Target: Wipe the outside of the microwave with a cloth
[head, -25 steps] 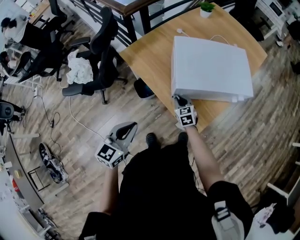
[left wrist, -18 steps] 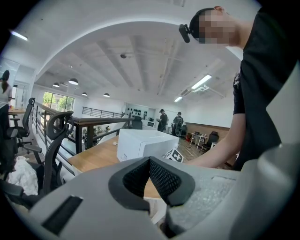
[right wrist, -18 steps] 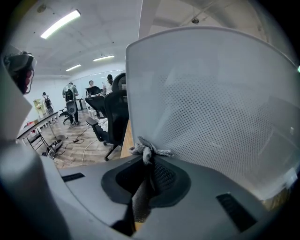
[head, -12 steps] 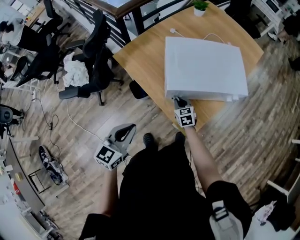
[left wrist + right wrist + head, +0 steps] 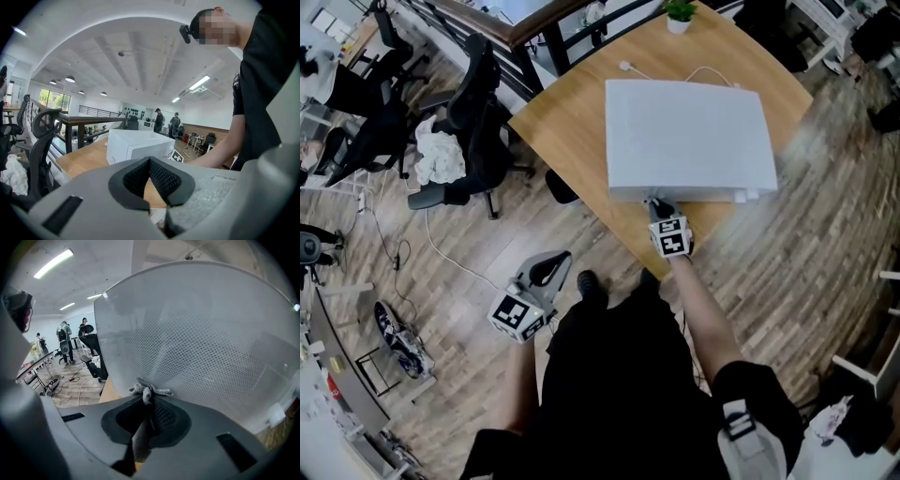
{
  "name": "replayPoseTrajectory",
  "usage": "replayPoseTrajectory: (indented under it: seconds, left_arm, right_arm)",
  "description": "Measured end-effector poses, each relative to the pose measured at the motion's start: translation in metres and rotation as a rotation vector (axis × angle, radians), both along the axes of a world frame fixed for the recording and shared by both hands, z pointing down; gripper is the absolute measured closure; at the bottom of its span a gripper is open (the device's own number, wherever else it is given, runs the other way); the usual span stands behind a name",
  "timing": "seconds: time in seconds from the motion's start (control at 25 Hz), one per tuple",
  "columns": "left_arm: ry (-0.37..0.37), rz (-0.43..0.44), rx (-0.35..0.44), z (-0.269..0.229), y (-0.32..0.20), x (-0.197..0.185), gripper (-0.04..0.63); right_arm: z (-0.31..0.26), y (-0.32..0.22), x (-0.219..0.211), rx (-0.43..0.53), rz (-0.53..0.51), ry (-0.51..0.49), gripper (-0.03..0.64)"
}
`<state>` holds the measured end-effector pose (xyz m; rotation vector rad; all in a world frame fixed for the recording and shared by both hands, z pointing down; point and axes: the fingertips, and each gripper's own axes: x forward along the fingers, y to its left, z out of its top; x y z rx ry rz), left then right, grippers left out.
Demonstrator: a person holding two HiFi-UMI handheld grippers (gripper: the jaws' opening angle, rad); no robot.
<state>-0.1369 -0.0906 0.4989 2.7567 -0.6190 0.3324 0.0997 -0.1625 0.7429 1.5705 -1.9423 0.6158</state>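
The white microwave [image 5: 684, 141] stands on a wooden table [image 5: 558, 117]. My right gripper [image 5: 656, 204] is at the lower edge of its front, near the left corner. That gripper [image 5: 146, 401] is shut on a grey cloth [image 5: 148, 391], whose bunched tip touches the dotted door [image 5: 211, 348]. My left gripper [image 5: 555, 262] hangs low over the floor, left of the table and apart from the microwave. Its jaws [image 5: 154, 190] are shut with nothing between them. From there the microwave [image 5: 136, 145] shows beyond them.
Black office chairs [image 5: 473, 122] stand left of the table, one with a white cloth [image 5: 436, 155] on it. A small plant pot [image 5: 680, 14] and a white cable [image 5: 694, 73] lie at the table's far edge. A cable [image 5: 441, 253] runs across the wooden floor.
The right gripper with the cloth has slid to the right along the microwave's front, away from the left corner. The left gripper has stayed put.
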Motion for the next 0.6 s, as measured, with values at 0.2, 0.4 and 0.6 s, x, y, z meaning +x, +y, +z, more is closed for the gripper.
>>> replayPoseTrajectory:
  seconds: [0.2,0.4,0.6]
  left_arm:
    - [0.007,0.008,0.004,-0.002,0.002,0.024,0.595]
    - [0.008,0.013,0.004,-0.004,0.007,0.045,0.595]
    - [0.014,0.013,0.0,-0.006,0.011,0.064,0.595]
  right_arm:
    - [-0.001,0.009,0.03,-0.007,0.007,0.019,0.592]
    - [-0.001,0.018,0.055,-0.015,0.022,0.019,0.592]
    - [-0.005,0.025,0.08,-0.022,0.033,0.028,0.592]
